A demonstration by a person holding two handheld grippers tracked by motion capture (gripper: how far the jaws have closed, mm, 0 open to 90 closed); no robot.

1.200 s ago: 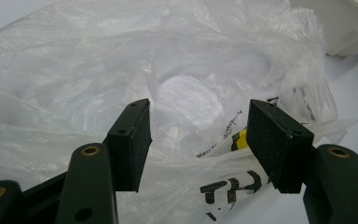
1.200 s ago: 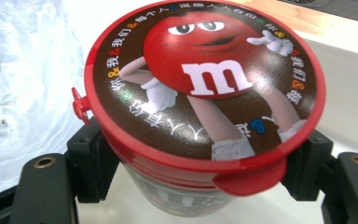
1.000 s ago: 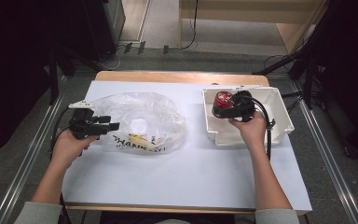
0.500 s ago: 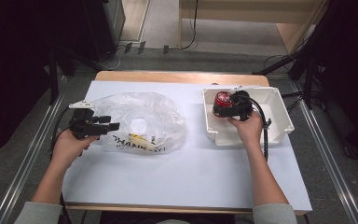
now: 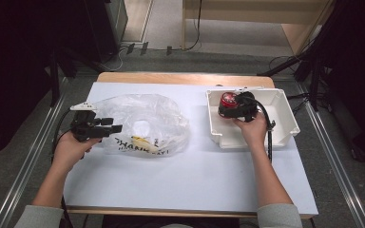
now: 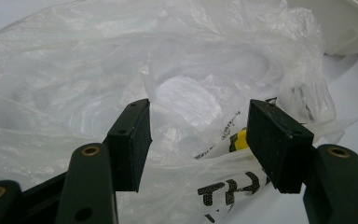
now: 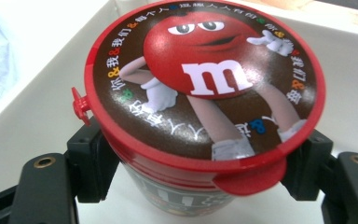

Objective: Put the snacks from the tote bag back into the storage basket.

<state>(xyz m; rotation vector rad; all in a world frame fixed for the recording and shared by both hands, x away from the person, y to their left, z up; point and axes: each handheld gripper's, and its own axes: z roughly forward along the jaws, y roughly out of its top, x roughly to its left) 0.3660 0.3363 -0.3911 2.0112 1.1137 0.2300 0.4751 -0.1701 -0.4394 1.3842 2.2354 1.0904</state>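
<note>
**Tub gripped in the bin, bag waiting**

The right tongs (image 5: pixel 228 110) pinch the red-lidded candy tub (image 7: pixel 205 93) just under its lid, inside the white bin (image 5: pixel 285 124) at the right of the counter (image 5: pixel 190 180). Whether the tub rests on the bin floor or hangs just above it, I cannot tell. The left tongs (image 6: pixel 198 140) stand spread, pointing at the clear plastic bag (image 5: pixel 145 124) on the left, close to its edge without pinching it.

The grip sits high on a smooth round wall, so the tub could twist or slide out if it is lifted fast or the squeeze slackens. The lid's small tab (image 7: pixel 80 105) lies right above one jaw; a knock there might pop the lid. The bin's near wall stands between tub and bag, and a low sweep could catch it and drag the bin. The bag is limp and crumpled, with something white and a yellow piece already inside; its mouth looks collapsed, so the tub may snag on the film unless the left tongs open it.
</note>
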